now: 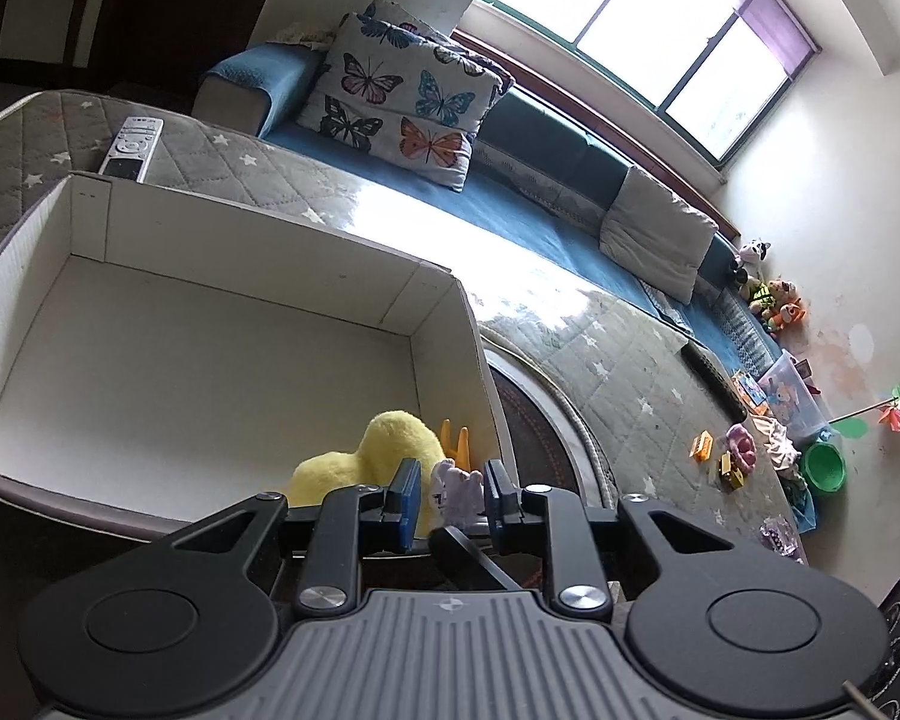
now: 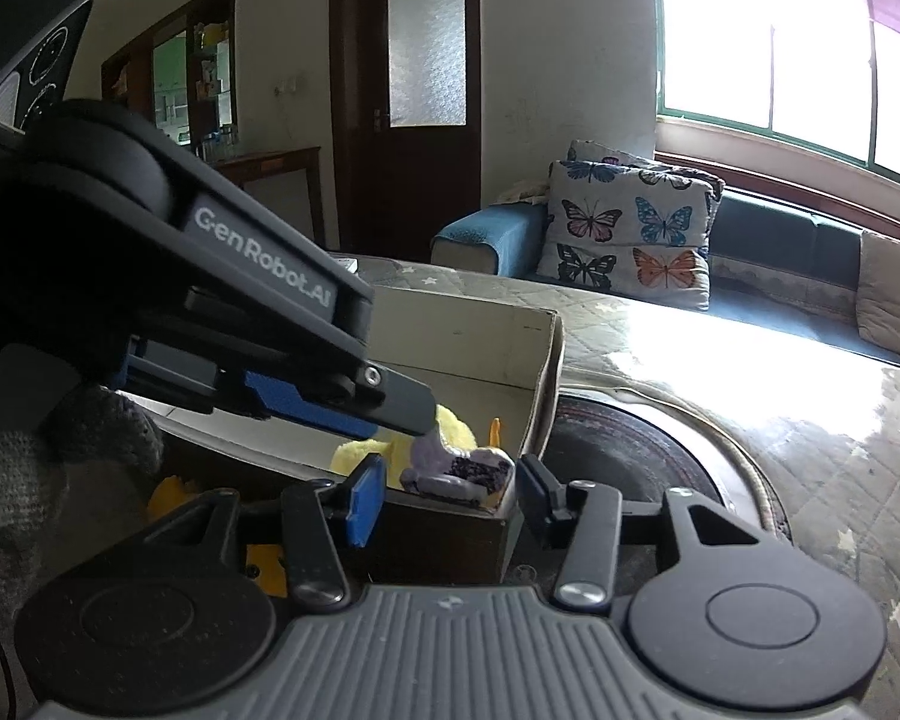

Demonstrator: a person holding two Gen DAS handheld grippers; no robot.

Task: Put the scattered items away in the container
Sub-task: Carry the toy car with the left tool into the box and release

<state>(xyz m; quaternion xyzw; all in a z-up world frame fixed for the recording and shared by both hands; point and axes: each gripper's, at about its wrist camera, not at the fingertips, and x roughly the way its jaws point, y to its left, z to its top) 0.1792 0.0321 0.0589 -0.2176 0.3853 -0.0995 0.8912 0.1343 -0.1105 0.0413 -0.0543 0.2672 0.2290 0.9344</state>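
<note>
A white cardboard box (image 1: 222, 276) stands on the quilted table and holds a yellow plush toy (image 1: 366, 456) with orange feet. My left gripper (image 1: 453, 489) is over the box's near right corner, its blue pads close on either side of a small purple toy (image 1: 459, 489). In the right wrist view the left gripper (image 2: 417, 429) reaches in from the left, its tip at the purple toy (image 2: 459, 468) above the box (image 2: 510, 336). My right gripper (image 2: 450, 492) is open and empty, just outside the box's near corner.
A remote control (image 1: 131, 147) lies behind the box. Several small toys (image 1: 729, 456) lie at the table's far right, near a green bowl (image 1: 825, 465) and a clear plastic bin (image 1: 795, 399). A blue sofa with a butterfly pillow (image 1: 402, 102) runs along the window.
</note>
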